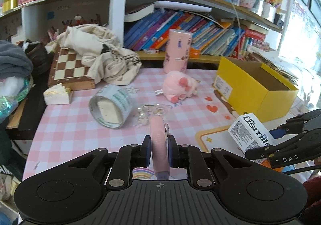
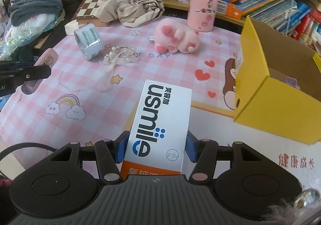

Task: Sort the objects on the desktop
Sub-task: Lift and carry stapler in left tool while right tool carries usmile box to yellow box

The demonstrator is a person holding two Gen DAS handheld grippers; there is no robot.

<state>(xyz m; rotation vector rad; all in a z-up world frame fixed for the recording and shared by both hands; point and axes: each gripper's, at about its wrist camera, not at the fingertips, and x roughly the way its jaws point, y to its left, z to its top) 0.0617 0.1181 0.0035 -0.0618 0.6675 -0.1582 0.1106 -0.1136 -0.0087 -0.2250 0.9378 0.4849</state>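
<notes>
Pink checked mat point(image 2: 60, 120), bookshelves point(image 1: 200, 30) upper frame. Left gripper point(image 1: 158, 150) clamps a pink comb point(image 1: 158, 144), edge-on; right gripper point(image 2: 156, 145) clamps a carton point(image 2: 160, 124), near end cut off.

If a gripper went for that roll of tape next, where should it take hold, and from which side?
The tape roll lies tipped on its side on the mat, its open core facing the camera in the left view. I would come down from above and pinch the ring wall, one finger inside the core and one outside. Squeezing across the full width looks too wide for the gripper, and the curved band might slip.
</notes>
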